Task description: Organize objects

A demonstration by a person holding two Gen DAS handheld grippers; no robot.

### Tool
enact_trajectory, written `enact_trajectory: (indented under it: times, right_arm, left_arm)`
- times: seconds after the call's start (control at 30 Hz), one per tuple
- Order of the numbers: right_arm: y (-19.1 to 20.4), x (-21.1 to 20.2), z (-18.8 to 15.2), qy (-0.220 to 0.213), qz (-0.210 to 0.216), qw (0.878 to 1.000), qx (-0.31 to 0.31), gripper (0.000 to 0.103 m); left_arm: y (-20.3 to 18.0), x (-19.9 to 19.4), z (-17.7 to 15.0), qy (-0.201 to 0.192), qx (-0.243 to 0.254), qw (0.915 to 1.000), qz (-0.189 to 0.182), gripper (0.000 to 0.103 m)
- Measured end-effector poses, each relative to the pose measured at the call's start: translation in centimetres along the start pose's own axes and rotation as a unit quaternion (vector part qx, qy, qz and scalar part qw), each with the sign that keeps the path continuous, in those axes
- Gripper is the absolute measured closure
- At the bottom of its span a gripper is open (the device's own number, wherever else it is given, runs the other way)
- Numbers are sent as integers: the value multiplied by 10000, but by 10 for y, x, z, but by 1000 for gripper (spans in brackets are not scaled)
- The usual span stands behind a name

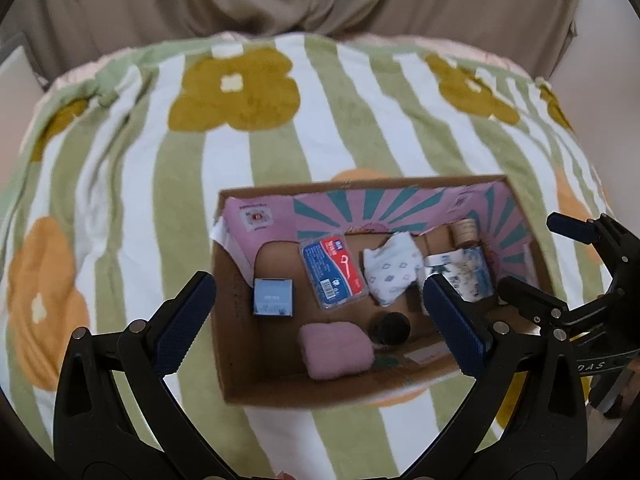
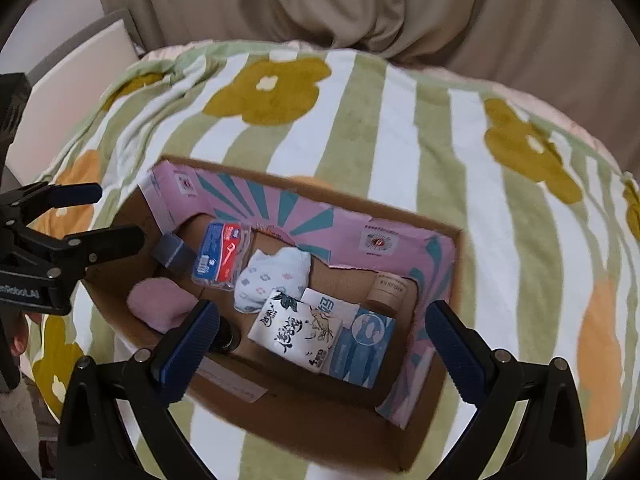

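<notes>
Left gripper [image 1: 316, 304] hangs wide open and empty above the cardboard box [image 1: 256, 384] holding the pink towel [image 1: 335, 350]. Right gripper [image 2: 320, 336], equally spread and empty, risks snagging the box's wall when descending.

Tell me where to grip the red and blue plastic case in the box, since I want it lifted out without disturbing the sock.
The red and blue case lies flat on the floor of the cardboard box, so I would come straight down from above and close across its two long edges, near the middle. The patterned sock sits close along one long side, so keep that finger tight to the case.
</notes>
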State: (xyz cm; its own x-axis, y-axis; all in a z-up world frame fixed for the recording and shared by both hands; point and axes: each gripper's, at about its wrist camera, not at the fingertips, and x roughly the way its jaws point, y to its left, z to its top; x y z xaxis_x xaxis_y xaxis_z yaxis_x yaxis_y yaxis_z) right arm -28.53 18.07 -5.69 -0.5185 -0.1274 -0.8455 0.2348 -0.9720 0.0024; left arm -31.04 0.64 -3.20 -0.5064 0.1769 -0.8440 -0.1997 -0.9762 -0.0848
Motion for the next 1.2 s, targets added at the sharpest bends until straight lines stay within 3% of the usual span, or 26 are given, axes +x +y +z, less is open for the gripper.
enact_trajectory:
  times: [0.23, 0.43, 0.57, 0.83, 1.2]
  right_arm:
    - [14, -72, -20, -632, -129, 9976, 249, 1]
    - [31, -133, -56, -1229, -141, 9914, 433, 0]
    - [44, -160, -85, -1497, -250, 9875, 429, 0]
    - [39, -174, -142, -1586, -486, 9822, 876, 0]
    - [41, -186, -153, -1749, -621, 9782, 932, 0]
  left_arm:
    - [-15, -80, -36, -726, -62, 9970, 248, 0]
    - [-30, -141, -94, -1465, -151, 9888, 247, 0]
    - [-40, -165, -134, -1720, -202, 9844, 304, 0]
    - [-51, -176, -179, -1902, -276, 9809, 301, 0]
    - [-60, -185, -187, -2048, -226, 9782, 266, 0]
